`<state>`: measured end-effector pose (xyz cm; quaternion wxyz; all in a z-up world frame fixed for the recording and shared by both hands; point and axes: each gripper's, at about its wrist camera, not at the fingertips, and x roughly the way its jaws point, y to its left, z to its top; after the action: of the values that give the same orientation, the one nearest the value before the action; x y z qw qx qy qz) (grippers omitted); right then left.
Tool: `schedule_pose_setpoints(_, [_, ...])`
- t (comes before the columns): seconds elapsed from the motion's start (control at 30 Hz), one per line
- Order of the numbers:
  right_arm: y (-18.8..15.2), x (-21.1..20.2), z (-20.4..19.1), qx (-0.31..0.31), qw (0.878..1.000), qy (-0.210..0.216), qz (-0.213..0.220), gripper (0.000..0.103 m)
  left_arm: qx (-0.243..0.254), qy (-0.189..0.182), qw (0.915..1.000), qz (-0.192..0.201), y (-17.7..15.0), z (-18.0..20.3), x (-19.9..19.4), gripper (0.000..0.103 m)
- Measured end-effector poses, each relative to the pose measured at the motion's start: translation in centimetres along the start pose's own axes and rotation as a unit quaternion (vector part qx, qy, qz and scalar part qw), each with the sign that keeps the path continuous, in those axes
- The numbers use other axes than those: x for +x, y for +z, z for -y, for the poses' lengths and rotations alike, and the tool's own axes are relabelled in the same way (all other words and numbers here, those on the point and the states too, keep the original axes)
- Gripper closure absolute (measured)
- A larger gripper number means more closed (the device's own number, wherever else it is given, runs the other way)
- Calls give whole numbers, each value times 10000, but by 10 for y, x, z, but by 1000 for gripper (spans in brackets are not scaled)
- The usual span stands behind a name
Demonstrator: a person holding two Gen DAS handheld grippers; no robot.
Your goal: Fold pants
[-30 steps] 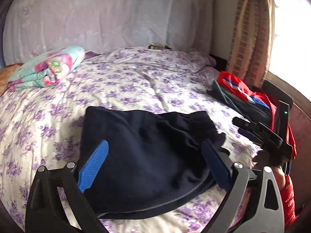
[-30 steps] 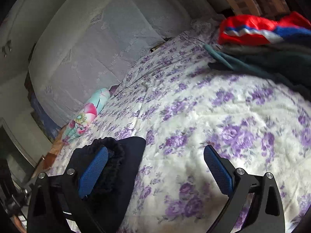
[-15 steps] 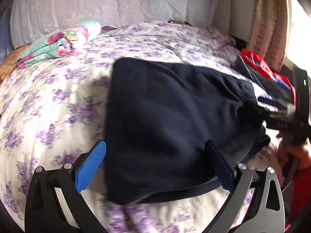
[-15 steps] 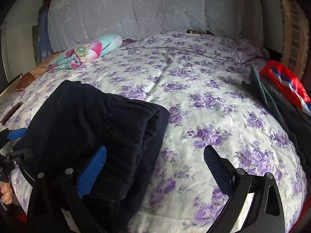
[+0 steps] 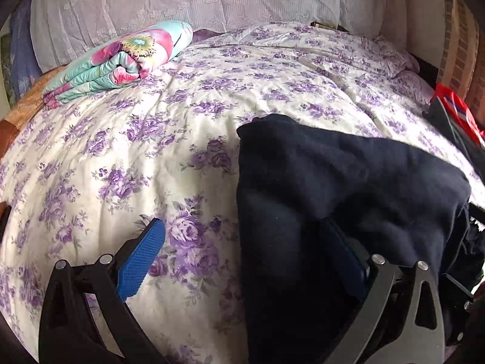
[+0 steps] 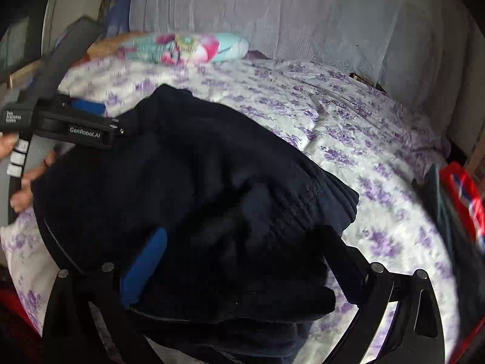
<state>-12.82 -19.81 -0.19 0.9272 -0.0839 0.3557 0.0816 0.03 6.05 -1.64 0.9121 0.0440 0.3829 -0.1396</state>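
purple-flowered bedspread under folded dark pants, both grippers' jaws wide apart, holding nothing

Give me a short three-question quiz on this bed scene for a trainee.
1. True or false: the dark pants lie on the flowered bedsheet.
2. What lies by the headboard? A: a folded flowery blanket. B: a laptop. C: a shoe.
3. Which bright colour tops the clothes pile at the bed's right edge?
Key: 1 true; 2 A; 3 red.
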Motion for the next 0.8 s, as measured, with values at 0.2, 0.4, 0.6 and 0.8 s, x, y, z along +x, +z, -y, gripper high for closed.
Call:
schedule_pose_setpoints(0.2, [-9, 3, 15, 515, 9977, 450, -17, 3, -1, 120, 9999, 121, -4, 1, -4, 4])
schedule_pose_setpoints(0.4, [-11, 1, 17, 631, 9963, 579, 28, 3, 40, 225, 9995, 209, -3, 2, -8, 4])
schedule_pose_setpoints(0.6, [-11, -1, 18, 674, 9958, 623, 75, 3, 8, 266, 9993, 255, -4, 1, -11, 4])
schedule_pose_setpoints(0.8, [-19, -16, 44, 1407, 9835, 1069, 385, 3, -70, 224, 9994, 248, -6, -3, -12, 4])
